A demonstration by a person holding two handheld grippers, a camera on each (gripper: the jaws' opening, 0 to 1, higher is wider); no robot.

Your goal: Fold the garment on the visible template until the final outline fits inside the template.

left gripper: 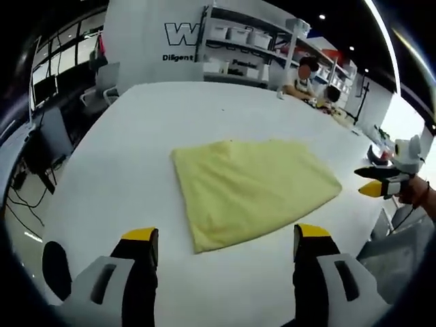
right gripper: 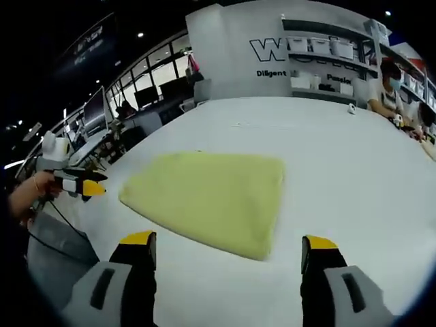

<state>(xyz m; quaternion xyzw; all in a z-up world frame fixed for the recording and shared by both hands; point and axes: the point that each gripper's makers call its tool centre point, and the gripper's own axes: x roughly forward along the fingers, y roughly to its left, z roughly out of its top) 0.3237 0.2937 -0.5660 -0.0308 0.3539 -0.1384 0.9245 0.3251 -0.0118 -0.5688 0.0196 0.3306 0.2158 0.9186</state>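
Checking the folded yellow garment (left gripper: 252,191) on the white table (left gripper: 136,129).
Both grippers, left gripper (left gripper: 225,248) and right gripper (right gripper: 228,252), hung released at 6 o'clock; no template outline was discernible, so fit needed confirming.

The big black lettering on the white back wall (left gripper: 178,33) is cut short by a shelf post in the left gripper view, and the smaller line under it is too blurred to read. In the right gripper view the white storage boxes on the wall shelves (right gripper: 320,45) are too small to tell what they hold. Across the broad white desk (right gripper: 354,170), small items in front of the seated person (left gripper: 302,80) are mere specks. The folded pale yellow cloth garment (left gripper: 252,187) covers whatever desk surface lies under it, so no template outline can be made out. The left hand-held gripper (right gripper: 87,185) seen in the right gripper view sits near the picture's edge, its jaws too small to judge.
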